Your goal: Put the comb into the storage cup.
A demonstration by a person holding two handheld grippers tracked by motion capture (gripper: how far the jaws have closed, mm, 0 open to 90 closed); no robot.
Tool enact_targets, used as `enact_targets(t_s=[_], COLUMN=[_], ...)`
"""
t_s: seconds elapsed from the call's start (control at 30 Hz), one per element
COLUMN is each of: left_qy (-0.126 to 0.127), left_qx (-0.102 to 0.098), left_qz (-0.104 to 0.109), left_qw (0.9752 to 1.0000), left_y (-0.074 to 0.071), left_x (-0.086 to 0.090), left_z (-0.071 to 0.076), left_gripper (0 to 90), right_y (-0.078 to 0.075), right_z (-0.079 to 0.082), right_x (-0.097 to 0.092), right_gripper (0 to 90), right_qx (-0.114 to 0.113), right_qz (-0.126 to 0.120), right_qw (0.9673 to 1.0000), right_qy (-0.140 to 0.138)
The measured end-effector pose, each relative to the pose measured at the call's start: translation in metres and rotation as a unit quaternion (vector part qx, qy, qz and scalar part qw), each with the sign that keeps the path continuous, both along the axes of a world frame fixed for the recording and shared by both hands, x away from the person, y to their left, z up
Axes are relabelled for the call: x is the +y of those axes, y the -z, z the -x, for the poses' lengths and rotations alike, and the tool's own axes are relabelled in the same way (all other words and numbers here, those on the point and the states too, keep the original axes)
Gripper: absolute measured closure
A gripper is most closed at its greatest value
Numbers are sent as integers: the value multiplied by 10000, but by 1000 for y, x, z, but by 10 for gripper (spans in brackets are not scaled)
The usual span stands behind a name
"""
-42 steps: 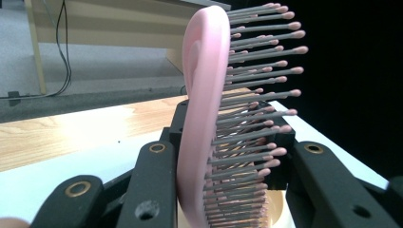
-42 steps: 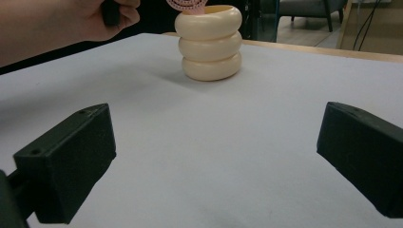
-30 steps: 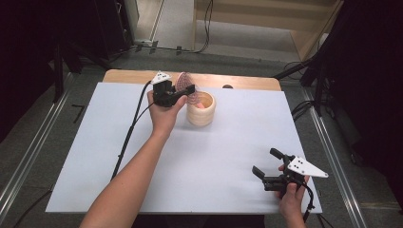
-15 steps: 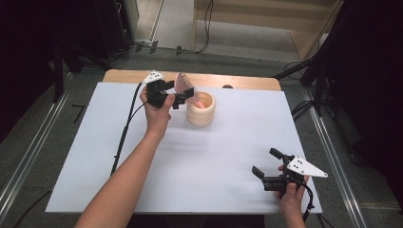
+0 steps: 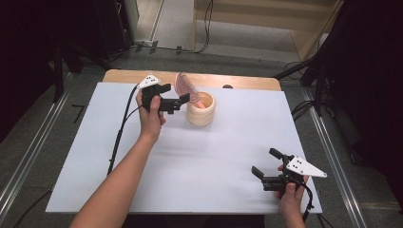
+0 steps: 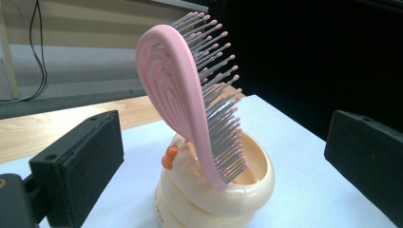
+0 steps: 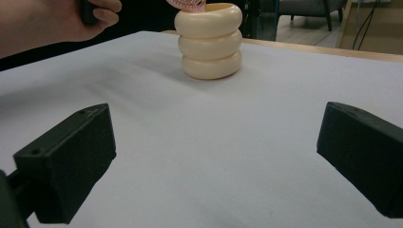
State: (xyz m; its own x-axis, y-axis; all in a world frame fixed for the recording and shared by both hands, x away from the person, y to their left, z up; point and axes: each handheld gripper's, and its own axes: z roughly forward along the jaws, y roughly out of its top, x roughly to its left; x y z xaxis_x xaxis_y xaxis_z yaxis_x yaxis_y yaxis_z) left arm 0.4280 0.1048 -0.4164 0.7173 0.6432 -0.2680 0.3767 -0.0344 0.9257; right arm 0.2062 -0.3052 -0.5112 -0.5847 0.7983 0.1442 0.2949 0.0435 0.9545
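Since the frame a second earlier, the left gripper had let go of the pink hairbrush and drawn back a little toward the left, away from the cream ringed holder; its jaws had just been opening and stood spread wide, with nothing pinched between them. In the left gripper view the two black pads sat far out to either side, and the hairbrush rose between them farther off, free of both. The brush stood handle-down in the holder, its head leaning up and over the rim, bristles turned to the right in that view. A small orange thing showed at the holder's rim just beside the brush.

The holder stood on the white table cover toward the far side, near the middle. The right gripper had kept its place at the near right corner, well apart from the holder, its jaws likewise spread with only bare cover between them. In the right gripper view the holder stood far off.
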Motion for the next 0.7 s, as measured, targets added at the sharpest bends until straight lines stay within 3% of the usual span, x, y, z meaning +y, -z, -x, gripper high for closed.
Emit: enact_targets(t_s=[0.27,0.7], left_qy=[66,104], left_qx=[-91,-169], left_qz=[-215,-212], left_qw=[9997,9996], left_y=[5,11], left_x=[7,16], left_z=[10,27], left_gripper=[0,0], right_y=[0,0], right_z=[0,0], right_x=[0,1], right_gripper=[0,0], right_qx=[-19,-21], right_qz=[20,61], right_qw=[10000,10000], right_qy=[14,3])
